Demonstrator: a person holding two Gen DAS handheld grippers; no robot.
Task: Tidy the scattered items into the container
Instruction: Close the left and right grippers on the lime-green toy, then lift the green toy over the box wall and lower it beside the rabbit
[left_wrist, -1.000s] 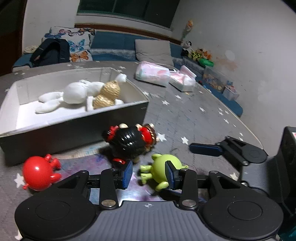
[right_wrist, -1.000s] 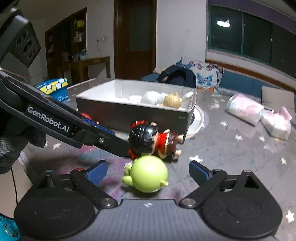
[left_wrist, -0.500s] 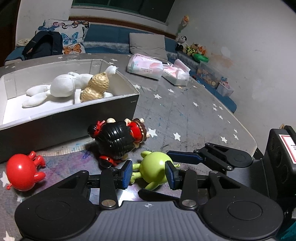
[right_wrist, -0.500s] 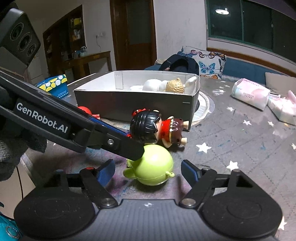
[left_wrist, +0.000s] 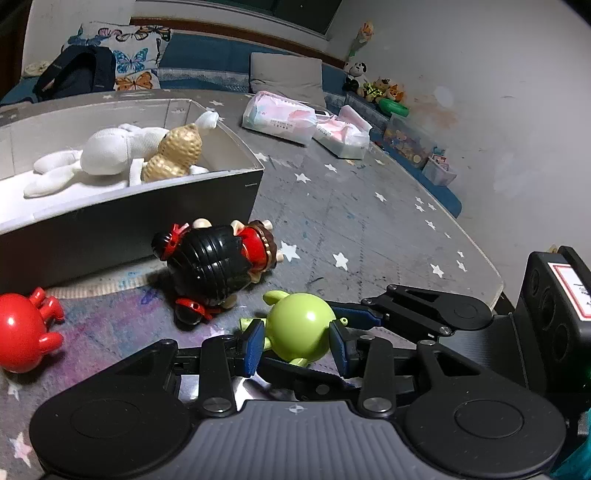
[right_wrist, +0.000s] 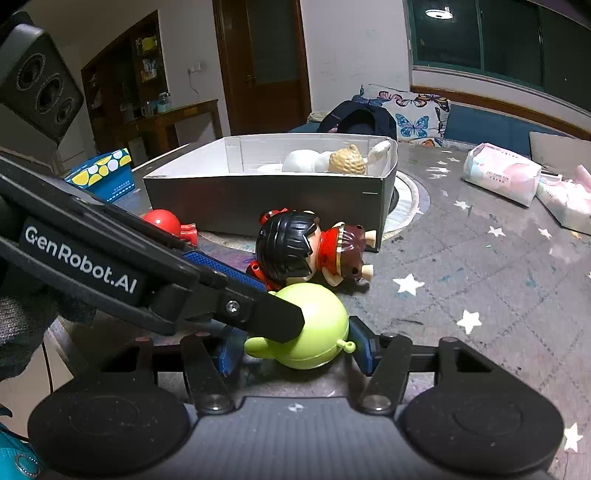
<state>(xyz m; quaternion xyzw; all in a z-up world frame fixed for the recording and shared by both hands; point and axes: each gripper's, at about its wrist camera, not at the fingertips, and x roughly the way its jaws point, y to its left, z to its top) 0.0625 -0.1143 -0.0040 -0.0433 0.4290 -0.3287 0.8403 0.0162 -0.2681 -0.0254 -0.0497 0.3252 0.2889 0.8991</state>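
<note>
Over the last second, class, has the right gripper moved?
Yes. Judged against the box in the right wrist view, the right gripper has come forward and its fingers have closed in around the green toy.

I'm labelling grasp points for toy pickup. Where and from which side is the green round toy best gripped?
Grip the green toy across its smooth round body, at the widest part, coming in low from the near table edge. Its small limbs are too thin to pinch. The left claw already brackets the body this way; the right claw brackets it too, crossing from the side.
</note>
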